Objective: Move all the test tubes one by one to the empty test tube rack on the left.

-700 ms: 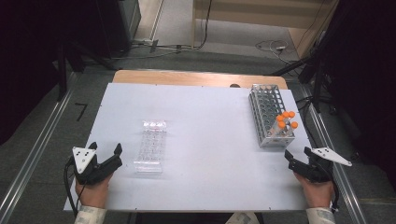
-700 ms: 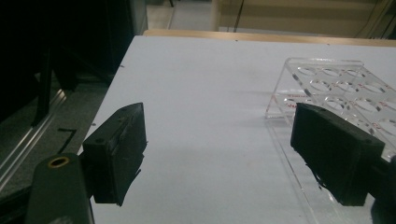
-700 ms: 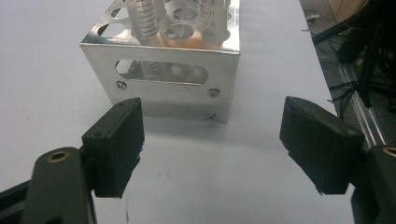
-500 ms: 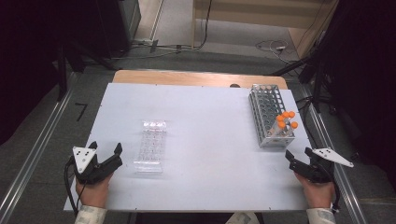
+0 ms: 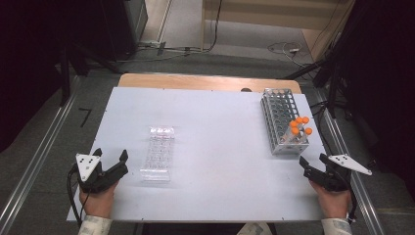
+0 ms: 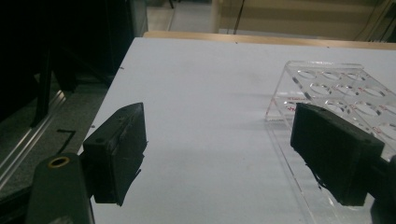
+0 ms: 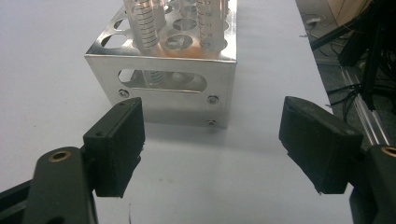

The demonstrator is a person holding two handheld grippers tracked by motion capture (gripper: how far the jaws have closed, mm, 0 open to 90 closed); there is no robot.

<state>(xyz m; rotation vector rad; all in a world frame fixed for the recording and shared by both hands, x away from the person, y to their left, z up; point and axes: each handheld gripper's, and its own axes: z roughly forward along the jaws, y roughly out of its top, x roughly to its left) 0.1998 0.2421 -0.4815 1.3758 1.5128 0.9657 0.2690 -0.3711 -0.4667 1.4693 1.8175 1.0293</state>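
- Left gripper (image 5: 108, 157) – blocky matte-black jaws spread wide, nothing between them, just beside the clear acrylic rack (image 5: 158, 153) with round wells.
- Right gripper (image 5: 313, 162) – jaws likewise spread, empty, near the shiny perforated metal rack (image 5: 280, 117).
- Orange-capped tubes (image 5: 299, 126) stand at its near end.
- Smooth white table (image 5: 215, 122).

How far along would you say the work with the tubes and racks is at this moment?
Nothing looks done: the orange-capped tubes stand in the metal rack, the clear rack holds none. Nothing in hand: left gripper and right gripper rest open near the table's near edge. Any moving remains.
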